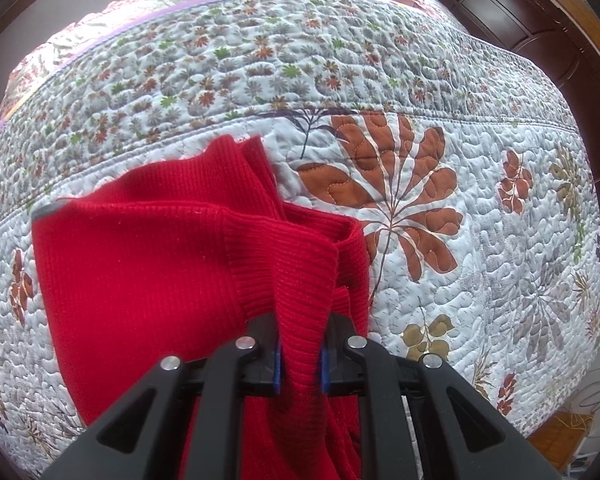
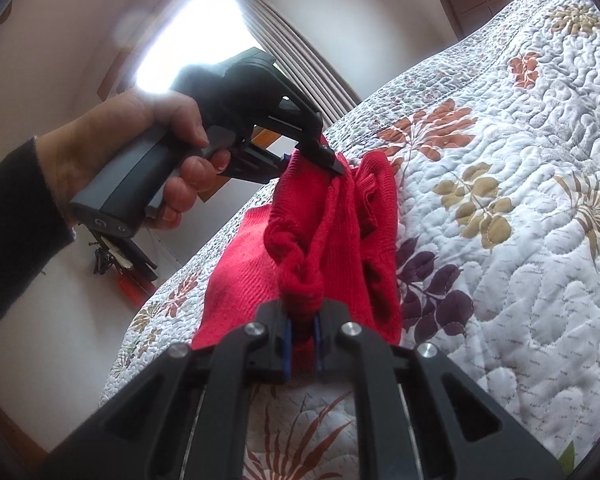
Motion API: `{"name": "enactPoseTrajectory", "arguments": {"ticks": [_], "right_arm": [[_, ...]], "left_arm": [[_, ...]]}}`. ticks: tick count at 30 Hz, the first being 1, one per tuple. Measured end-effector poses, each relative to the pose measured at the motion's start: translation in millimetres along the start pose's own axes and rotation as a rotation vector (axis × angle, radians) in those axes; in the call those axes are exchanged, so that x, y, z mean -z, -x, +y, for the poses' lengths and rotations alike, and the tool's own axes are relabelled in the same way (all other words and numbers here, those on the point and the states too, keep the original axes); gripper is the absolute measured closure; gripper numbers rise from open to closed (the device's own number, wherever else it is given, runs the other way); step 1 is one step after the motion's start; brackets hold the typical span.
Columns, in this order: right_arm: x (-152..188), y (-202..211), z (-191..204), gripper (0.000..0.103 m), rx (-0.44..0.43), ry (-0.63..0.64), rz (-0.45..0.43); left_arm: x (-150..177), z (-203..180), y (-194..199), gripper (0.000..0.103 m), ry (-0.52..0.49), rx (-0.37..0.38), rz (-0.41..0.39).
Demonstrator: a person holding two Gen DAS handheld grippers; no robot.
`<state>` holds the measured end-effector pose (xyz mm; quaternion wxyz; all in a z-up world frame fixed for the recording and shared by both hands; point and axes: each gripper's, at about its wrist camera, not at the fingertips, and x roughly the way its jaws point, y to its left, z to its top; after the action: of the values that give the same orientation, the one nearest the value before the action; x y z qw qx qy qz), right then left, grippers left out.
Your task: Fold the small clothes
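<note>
Now red knit garment [image 1: 148,264] between both tongs [image 2: 302,336]

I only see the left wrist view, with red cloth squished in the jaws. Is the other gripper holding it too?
Observer: Yes. The right gripper is shut on a bunched bit of the red sweater.
Operator: Who's holding my gripper?
Observer: A hand in a dark sleeve grips the handle of the left gripper.
Operator: Is the sweater flat?
Observer: No. Between the two grippers it hangs crumpled and lifted, with its lower part on the quilt.
Operator: What's behind my gripper?
Observer: A bright window with a curtain beside it.
</note>
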<state>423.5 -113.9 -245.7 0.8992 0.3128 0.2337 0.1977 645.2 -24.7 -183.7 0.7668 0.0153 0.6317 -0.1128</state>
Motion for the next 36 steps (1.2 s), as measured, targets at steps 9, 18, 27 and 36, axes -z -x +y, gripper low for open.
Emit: {"name": "enactPoseTrajectory", "arguments": {"ticks": [9,18,27,36], "right_arm": [[-8,4,-34,0.061,-0.012,-0.117,0.100],[-92,-14,-56,0.060,-0.189,-0.152,0.265],[-139,-151,-83,0.074,-0.172,-0.261,0.497],[-147,-180,-86,0.094,-0.039,-0.079,0.446]], "left_arm": [[0,-8,14,0.045,-0.020,0.110,-0.064],[82,48,92,0.018,-0.047,0.352,-0.348],[165,58,45,0.018,-0.155,0.605,-0.316],[185,40,-4,0.019,-0.227,0.636,-0.263]]}}
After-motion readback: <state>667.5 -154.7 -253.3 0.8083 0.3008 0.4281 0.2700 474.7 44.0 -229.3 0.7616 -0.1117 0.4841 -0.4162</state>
